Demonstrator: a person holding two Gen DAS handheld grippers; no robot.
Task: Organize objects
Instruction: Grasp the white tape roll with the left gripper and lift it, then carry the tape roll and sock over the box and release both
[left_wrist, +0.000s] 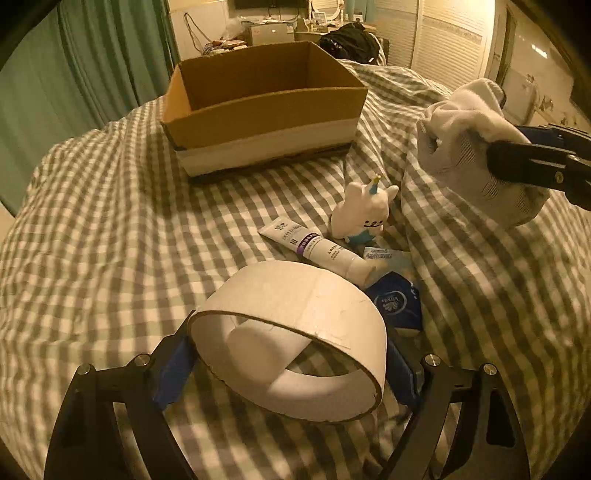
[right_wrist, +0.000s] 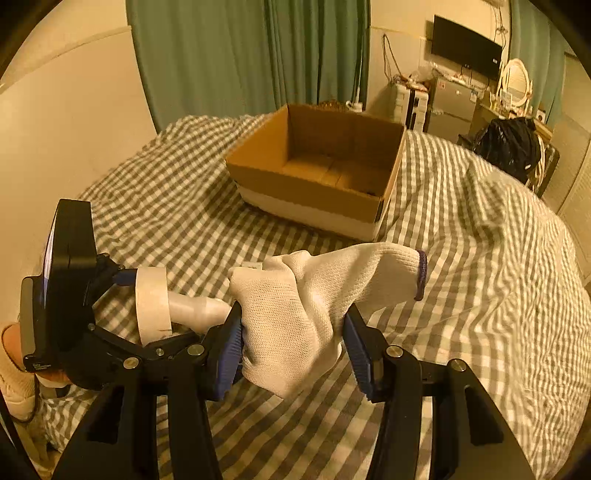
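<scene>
White knit glove (right_wrist: 295, 314) pinched in right gripper (right_wrist: 295, 347); left gripper (left_wrist: 288, 354) clamps wide cardboard ring (left_wrist: 291, 343).

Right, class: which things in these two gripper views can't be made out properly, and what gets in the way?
- Blue packet, left view: partly hidden behind the cardboard ring.
- Tube, left view: print too small to read.
- Cardboard box, left view: floor hidden by near wall.
- Left gripper, right view: fingertips hidden by the ring.
</scene>
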